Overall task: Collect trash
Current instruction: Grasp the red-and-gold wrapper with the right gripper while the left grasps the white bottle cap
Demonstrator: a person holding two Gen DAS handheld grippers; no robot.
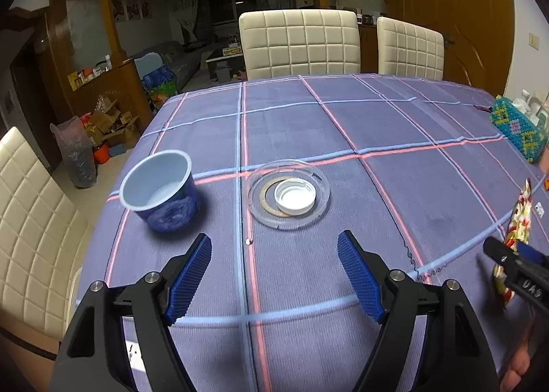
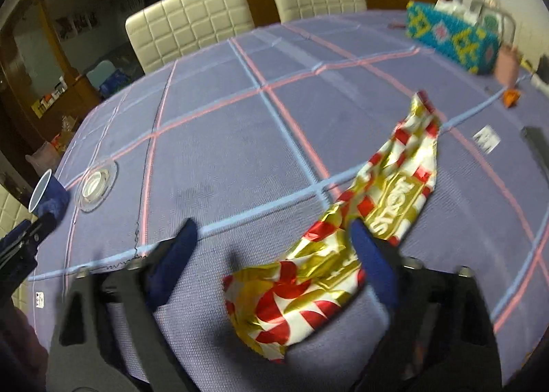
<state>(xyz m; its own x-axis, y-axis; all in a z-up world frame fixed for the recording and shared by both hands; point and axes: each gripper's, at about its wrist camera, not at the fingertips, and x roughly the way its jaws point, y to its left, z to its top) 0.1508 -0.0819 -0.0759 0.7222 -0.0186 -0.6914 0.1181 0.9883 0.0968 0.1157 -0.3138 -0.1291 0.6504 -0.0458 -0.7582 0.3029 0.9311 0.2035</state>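
A crumpled gold, red and white foil wrapper [image 2: 329, 254] lies flat on the checked tablecloth [image 2: 240, 138]. My right gripper [image 2: 274, 224] stands open over its near end, with the right finger resting at the wrapper's edge and the left finger well clear. The wrapper [image 1: 520, 220] also shows at the far right of the left wrist view. My left gripper [image 1: 274, 237] is open and holds nothing. Just beyond it stand a blue paper cup [image 1: 161, 193] and a clear glass dish [image 1: 319, 210] with a white bottle cap [image 1: 295, 198] in it.
A beaded teal tissue box [image 2: 453, 35] sits at the far right of the table, with a pink item and an orange scrap [image 2: 511, 97] near it. Two cream padded chairs [image 1: 298, 42] stand behind the table, and another is at the left edge [image 1: 31, 206].
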